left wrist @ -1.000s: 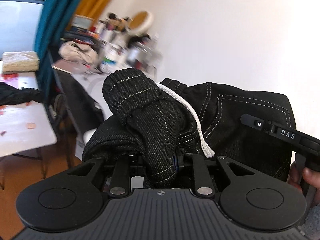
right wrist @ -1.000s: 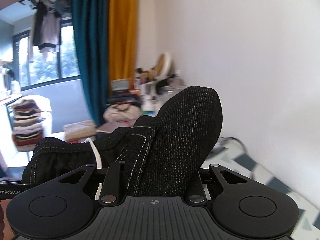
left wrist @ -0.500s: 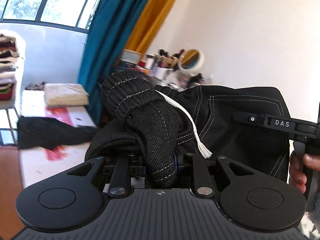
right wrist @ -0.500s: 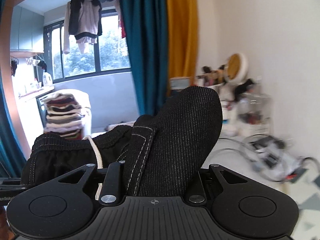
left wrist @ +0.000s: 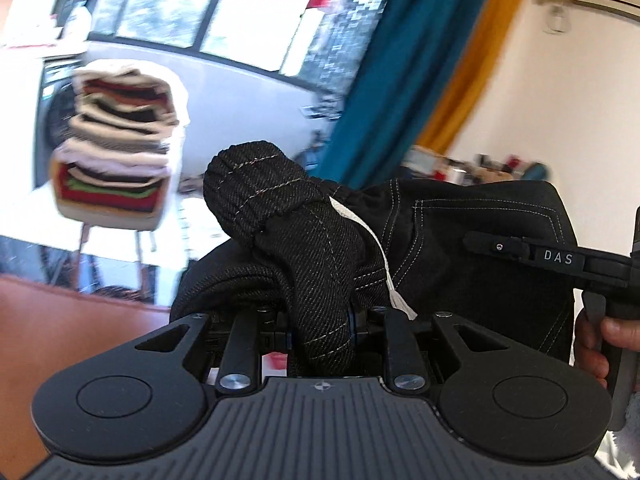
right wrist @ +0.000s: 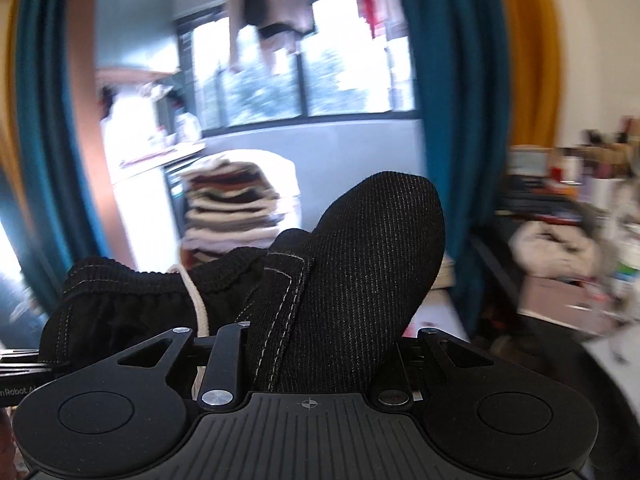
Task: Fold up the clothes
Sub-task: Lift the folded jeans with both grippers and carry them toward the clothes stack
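Black denim shorts (left wrist: 472, 240) with pale stitching and a white drawstring (left wrist: 390, 276) hang in the air between both grippers. My left gripper (left wrist: 320, 320) is shut on a bunched fold of the waistband (left wrist: 280, 208). My right gripper (right wrist: 320, 344) is shut on another thick fold of the same shorts (right wrist: 360, 248), with the gathered waistband (right wrist: 132, 296) stretching off to the left. In the left wrist view the right gripper's black body (left wrist: 560, 260) and a person's hand (left wrist: 600, 344) show at the right edge. The fingertips are buried in cloth.
A tall stack of folded clothes (left wrist: 116, 148) sits on a white chair by the window; the same stack (right wrist: 236, 208) shows in the right wrist view. Teal curtains (right wrist: 448, 120), a cluttered desk (right wrist: 580, 220) at right, hanging laundry (right wrist: 272, 12) above the window.
Both grippers have swung left with the shorts still held: the view passed from the white wall and dresser to the window and the stack of folded clothes. Neither grip has changed.
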A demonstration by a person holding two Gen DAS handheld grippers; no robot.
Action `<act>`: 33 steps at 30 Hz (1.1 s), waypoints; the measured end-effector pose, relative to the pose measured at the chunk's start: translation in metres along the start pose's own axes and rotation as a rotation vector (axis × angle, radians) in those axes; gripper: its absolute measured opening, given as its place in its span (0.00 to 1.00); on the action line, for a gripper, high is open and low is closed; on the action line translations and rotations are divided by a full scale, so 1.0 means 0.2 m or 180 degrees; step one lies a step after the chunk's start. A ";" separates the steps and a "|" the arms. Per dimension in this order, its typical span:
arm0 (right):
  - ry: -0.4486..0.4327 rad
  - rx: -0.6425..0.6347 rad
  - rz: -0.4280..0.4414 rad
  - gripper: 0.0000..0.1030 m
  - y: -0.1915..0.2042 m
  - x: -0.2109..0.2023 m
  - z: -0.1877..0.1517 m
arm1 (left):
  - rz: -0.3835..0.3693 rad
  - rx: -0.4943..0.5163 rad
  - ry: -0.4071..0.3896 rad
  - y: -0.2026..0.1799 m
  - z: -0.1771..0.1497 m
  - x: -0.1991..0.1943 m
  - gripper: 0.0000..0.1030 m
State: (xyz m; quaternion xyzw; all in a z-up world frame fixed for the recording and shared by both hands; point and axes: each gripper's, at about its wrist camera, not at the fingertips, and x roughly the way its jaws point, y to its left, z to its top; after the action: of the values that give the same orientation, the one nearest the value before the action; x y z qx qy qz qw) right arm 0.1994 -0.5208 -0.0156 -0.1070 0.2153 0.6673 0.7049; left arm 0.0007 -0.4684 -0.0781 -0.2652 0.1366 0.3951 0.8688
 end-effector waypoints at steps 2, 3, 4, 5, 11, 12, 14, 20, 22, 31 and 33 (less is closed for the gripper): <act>0.0061 0.0036 0.0149 0.20 0.07 0.23 0.03 | 0.0148 0.0010 0.0016 0.14 0.07 0.07 0.22; 0.0083 0.0065 0.0212 0.20 0.11 0.35 0.05 | 0.0216 0.0036 0.0019 0.21 0.12 0.12 0.22; 0.0092 0.0096 0.0255 0.20 0.14 0.47 0.07 | 0.0263 0.0061 0.0025 0.27 0.17 0.18 0.22; 0.0093 0.0124 0.0288 0.20 0.17 0.59 0.10 | 0.0288 0.0078 0.0034 0.33 0.23 0.24 0.22; 0.0085 0.0295 0.0321 0.20 0.27 1.24 0.40 | 0.0246 0.0051 0.0196 0.71 0.66 0.65 0.22; 0.0076 0.0314 0.0322 0.20 0.29 1.35 0.47 | 0.0231 0.0048 0.0203 0.76 0.74 0.71 0.22; 0.0032 0.0311 0.0327 0.20 0.31 1.53 0.61 | 0.0242 0.0077 0.0143 0.83 0.86 0.81 0.22; -0.0110 0.0223 0.0291 0.20 0.34 2.04 0.97 | 0.0187 0.0025 0.0009 1.12 1.19 1.14 0.22; -0.0135 0.0203 0.0221 0.20 0.33 2.19 1.06 | 0.0100 0.0018 0.0006 1.22 1.28 1.27 0.22; -0.0275 0.0212 -0.0272 0.20 0.43 2.97 1.51 | -0.0566 0.0255 0.0049 1.74 1.80 1.85 0.22; -0.0312 0.0249 -0.0360 0.20 0.48 3.15 1.63 | -0.0659 0.0387 0.0027 1.84 1.96 1.95 0.22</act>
State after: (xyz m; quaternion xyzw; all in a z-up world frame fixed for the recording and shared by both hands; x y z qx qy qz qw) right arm 0.1672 0.1939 0.0059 -0.0586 0.2001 0.6219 0.7548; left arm -0.0149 0.1954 -0.0591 -0.2264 0.1359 0.2932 0.9189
